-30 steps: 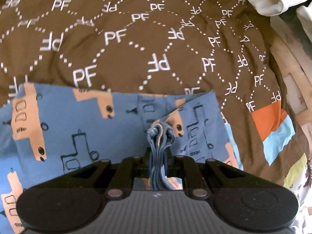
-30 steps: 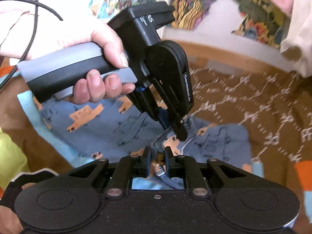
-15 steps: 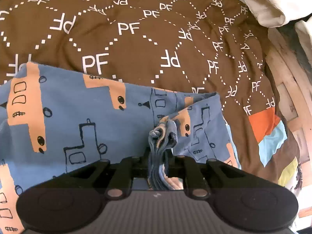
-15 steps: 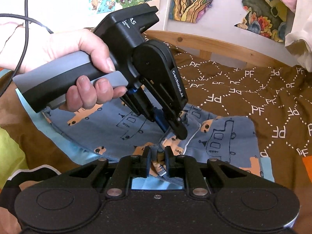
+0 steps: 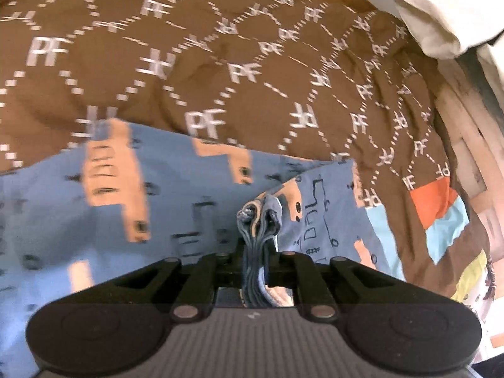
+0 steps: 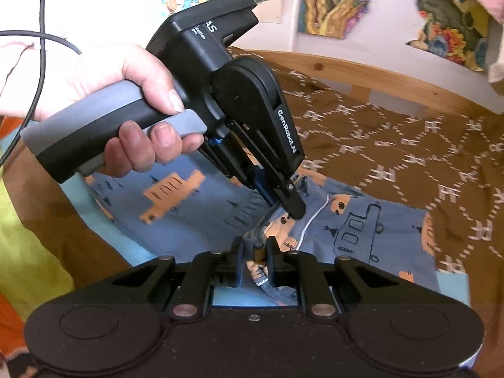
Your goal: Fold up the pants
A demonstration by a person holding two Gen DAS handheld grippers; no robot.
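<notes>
Blue pants point(image 5: 189, 220) printed with orange and outlined vehicles lie spread on a brown quilt. My left gripper point(image 5: 256, 245) pinches a bunched fold of their edge; its jaws are closing with the fabric pressed between them. In the right wrist view a hand point(image 6: 126, 94) holds that left gripper point(image 6: 291, 208), tilted down onto the pants point(image 6: 362, 236). Just in front of it my right gripper point(image 6: 255, 252) is shut on another bunched piece of the same edge, with a white drawstring beside it.
The brown quilt point(image 5: 252, 63) with white PF lettering covers the bed. A wooden bed frame point(image 6: 378, 75) runs along the far side under wall pictures point(image 6: 340, 0). White cloth point(image 5: 441, 25) hangs at the upper right. A black cable point(image 6: 41, 31) trails at the left.
Both grippers have moved across the quilt with the pinched pants edge, and more of the far bed frame has come into view. Both grips have held.
</notes>
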